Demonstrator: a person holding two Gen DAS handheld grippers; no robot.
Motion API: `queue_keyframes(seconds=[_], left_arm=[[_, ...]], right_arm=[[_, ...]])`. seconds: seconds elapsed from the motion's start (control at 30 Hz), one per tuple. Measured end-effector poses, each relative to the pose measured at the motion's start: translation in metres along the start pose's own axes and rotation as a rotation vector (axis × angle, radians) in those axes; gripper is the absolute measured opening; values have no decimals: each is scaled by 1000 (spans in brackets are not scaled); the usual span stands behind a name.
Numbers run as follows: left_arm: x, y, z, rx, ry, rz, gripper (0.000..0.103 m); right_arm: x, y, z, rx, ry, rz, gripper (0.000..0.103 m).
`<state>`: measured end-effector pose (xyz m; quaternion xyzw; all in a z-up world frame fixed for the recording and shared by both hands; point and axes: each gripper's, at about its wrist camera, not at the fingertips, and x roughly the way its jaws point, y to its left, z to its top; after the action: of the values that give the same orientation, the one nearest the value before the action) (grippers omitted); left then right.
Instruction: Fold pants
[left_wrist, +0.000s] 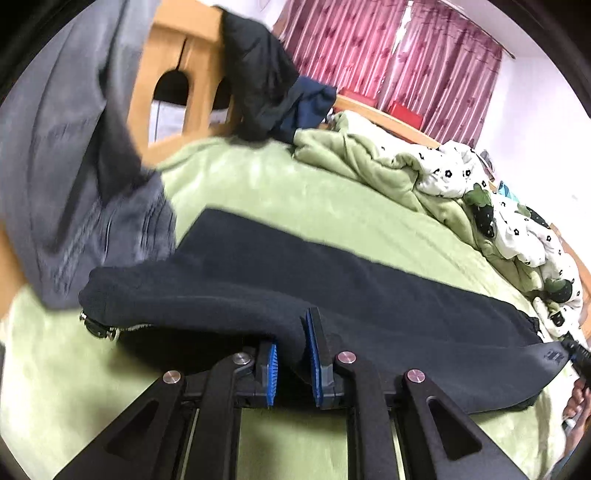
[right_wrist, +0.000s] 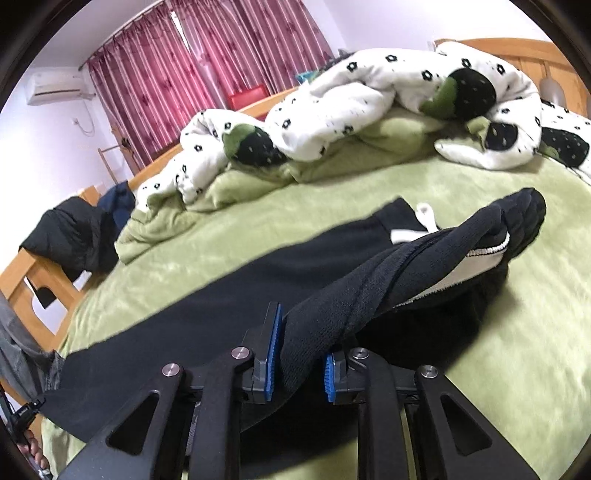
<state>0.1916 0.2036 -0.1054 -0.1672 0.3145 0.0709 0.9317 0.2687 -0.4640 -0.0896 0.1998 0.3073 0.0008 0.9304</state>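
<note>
The black pants (left_wrist: 332, 280) lie stretched across the green bed cover (left_wrist: 295, 192). My left gripper (left_wrist: 291, 354) is shut on the pants' cuff end, which bunches up and drapes to the left over the blue pads (left_wrist: 314, 354). My right gripper (right_wrist: 303, 354) is shut on the pants' waistband end (right_wrist: 424, 258), lifted a little off the bed, its white lining and drawstring (right_wrist: 424, 214) showing. The rest of the pants (right_wrist: 221, 310) runs flat to the left. The other gripper shows at the far right edge of the left wrist view (left_wrist: 576, 354).
A crumpled white and green quilt (right_wrist: 351, 110) lies along the far side of the bed. Dark clothes (left_wrist: 266, 85) hang on the wooden bed frame (left_wrist: 177, 74). A grey garment (left_wrist: 74, 166) hangs at the left. Red curtains (right_wrist: 207, 62) are behind.
</note>
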Motion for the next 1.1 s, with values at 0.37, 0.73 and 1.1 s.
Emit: queue_keyframes(seconds=[0.37,0.73,1.1], left_arm=[[78,-24,53,39,-20,107,14],[122,-28,53,25,36,146,78],[29,-1,-42,35,150,33,83]], right_arm=[[73,19,38,-12,9,-36,19],[166,24,33,-37,163,-177,58],[24,0,-27,-100,103,-148,74]])
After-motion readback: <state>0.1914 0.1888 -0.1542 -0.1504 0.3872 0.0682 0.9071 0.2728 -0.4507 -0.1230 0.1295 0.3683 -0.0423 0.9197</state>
